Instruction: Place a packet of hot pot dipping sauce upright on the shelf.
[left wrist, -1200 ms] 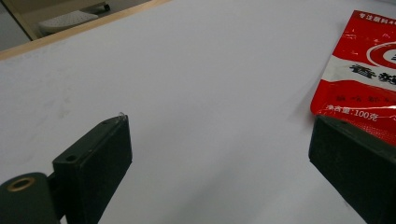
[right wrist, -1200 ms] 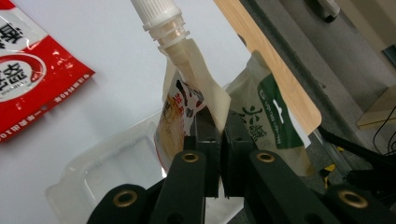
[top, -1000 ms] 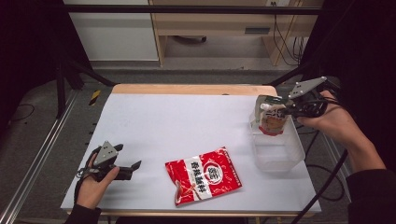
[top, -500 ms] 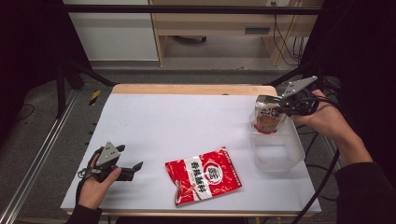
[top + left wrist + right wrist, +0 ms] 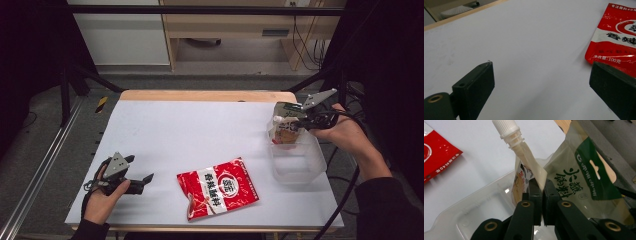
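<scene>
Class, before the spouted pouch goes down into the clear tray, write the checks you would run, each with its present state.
1. Right tongs shut on the spouted pouch: ok.
2. Pouch over the clear tray: ok.
3. Second pouch already in the tray, may crowd the drop: cannot tell.
4. Red packet apart from the tray: ok.
5. Left tongs open, holding nothing, away from the tray: ok.

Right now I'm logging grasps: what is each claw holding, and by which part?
Right claw pinches the spouted pouch by its neck below the cap; left claw is open, holding nothing.
</scene>
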Available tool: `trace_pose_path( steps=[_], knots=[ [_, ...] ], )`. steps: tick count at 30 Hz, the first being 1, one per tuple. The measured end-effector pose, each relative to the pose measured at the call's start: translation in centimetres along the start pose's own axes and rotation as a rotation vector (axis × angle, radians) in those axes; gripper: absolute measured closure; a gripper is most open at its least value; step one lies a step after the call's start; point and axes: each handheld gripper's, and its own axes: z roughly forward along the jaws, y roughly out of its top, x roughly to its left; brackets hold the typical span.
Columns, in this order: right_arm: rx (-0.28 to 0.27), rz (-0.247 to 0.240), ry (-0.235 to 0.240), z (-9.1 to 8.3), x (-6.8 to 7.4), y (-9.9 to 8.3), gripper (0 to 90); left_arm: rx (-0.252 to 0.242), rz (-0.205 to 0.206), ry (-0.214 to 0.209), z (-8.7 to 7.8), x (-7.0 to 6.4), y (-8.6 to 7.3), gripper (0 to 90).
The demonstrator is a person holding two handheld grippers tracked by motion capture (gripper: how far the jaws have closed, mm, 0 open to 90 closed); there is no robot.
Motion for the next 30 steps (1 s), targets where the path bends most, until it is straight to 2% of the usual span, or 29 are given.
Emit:
trace_pose_path(
  steps=[7, 14, 16, 19, 22, 25, 29, 30],
  knots=[
    [-0.01, 0.038, 0.02, 0.7, 0.0, -0.9, 88.1, -0.005, 0.004, -0.007, -0.1, 0.0, 0.1, 5.6],
    [0.002, 0.065, 0.02, 1.2, -0.3, -1.8, 87.3, -0.006, 0.006, -0.007, -0.1, 0.0, 0.1, 5.6],
    [-0.012, 0.089, 0.023, 1.2, -0.4, -2.0, 87.0, -0.005, 0.007, -0.008, -0.1, -0.1, 0.1, 5.6],
    [-0.012, 0.099, 0.021, 1.1, -0.4, -2.3, 84.8, -0.003, 0.009, -0.008, 0.0, -0.1, 0.1, 5.6],
    [-0.013, 0.113, 0.019, 0.9, -0.5, -2.5, 78.3, -0.003, 0.01, -0.008, 0.0, -0.2, 0.1, 5.6],
    [-0.051, 0.115, 0.014, 0.2, -0.2, -2.4, 61.8, -0.003, 0.011, -0.007, 0.0, -0.2, 0.1, 5.5],
    [-0.082, 0.118, -0.039, -1.5, 0.3, -1.9, 46.9, 0.003, 0.015, -0.009, 0.1, -0.2, 0.1, 5.4],
    [-0.105, 0.121, -0.06, -2.1, 0.6, -1.7, 43.7, 0.005, 0.018, -0.01, 0.1, -0.3, 0.1, 5.4]
  ],
)
